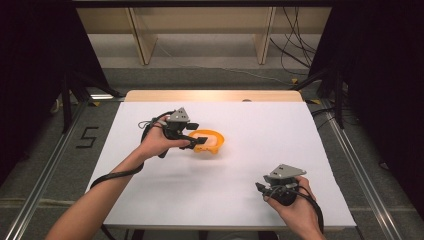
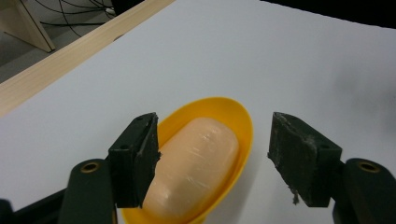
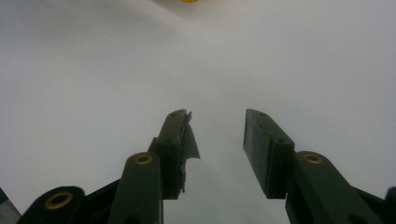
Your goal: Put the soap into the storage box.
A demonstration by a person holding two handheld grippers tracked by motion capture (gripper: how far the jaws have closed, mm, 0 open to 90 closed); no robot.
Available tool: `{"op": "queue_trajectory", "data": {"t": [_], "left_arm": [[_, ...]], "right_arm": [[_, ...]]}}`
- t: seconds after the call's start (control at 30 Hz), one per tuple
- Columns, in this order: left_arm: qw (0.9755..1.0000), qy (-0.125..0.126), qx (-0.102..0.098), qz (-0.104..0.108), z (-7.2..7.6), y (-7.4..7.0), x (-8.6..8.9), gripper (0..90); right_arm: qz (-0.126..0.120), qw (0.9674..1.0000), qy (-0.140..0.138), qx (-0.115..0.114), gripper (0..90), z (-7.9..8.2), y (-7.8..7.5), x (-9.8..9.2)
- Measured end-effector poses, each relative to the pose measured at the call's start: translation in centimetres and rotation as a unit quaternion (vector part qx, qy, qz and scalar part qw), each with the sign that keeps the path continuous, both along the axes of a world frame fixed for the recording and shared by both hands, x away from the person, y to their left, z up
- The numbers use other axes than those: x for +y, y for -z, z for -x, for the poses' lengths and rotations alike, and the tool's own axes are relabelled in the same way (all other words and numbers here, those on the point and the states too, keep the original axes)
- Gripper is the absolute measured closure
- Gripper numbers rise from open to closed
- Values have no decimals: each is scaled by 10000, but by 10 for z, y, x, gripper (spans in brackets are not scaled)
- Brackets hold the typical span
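Near the middle of the white table [image 1: 260,150], a little toward its far left, sits an oval yellow dish [image 1: 209,140] of smooth, glossy plastic; in it lies a pale peach bar of soap [image 2: 196,163], rounded like a pebble, with a faintly crinkled clear film catching the light; the bar runs lengthwise along the dish and leaves a narrow rim of yellow showing around it. The left gripper [image 1: 192,134] is held just at the dish's left edge, its jaws spread wide with nothing between them; in the left gripper view the left jaw overlaps the dish's rim and the soap's flank, while the right jaw stands apart over bare table beside the dish; whether the left jaw touches the dish cannot be told; the jaw pads are matt black, blocky and frayed at their edges. The right gripper [image 1: 261,189] rests low near the table's front right, well apart from the dish, held in the person's right hand [image 1: 295,207]; its jaws are parted and empty over plain white surface; one pad has a torn, ragged lip. The table's covering is flat and matt; a strip of light wood [image 1: 215,95] shows along its far edge.
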State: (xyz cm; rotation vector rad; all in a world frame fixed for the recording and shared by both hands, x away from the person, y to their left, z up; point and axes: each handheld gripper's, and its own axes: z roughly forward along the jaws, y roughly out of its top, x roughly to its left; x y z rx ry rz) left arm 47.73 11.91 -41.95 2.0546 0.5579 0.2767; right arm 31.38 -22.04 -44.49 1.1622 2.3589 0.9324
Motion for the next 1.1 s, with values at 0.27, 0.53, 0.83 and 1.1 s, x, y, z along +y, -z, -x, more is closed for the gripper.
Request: {"op": "queue_trajectory", "data": {"t": [0.27,0.53,0.83,1.1], "left_arm": [[9995,-308,82,-28,27,1,25,328],[9986,-514,99,-62,50,8,53,328],[9962,-825,267,-101,80,23,82,326],[9932,-1073,424,-181,105,40,108,325]], "right_arm": [[-11,10000,-3,-21,605,-1,0,1],[73,9999,-44,-60,604,-2,1,0],[25,10000,16,17,601,-1,1,2],[88,9999,-48,-13,600,-2,2,2]]}}
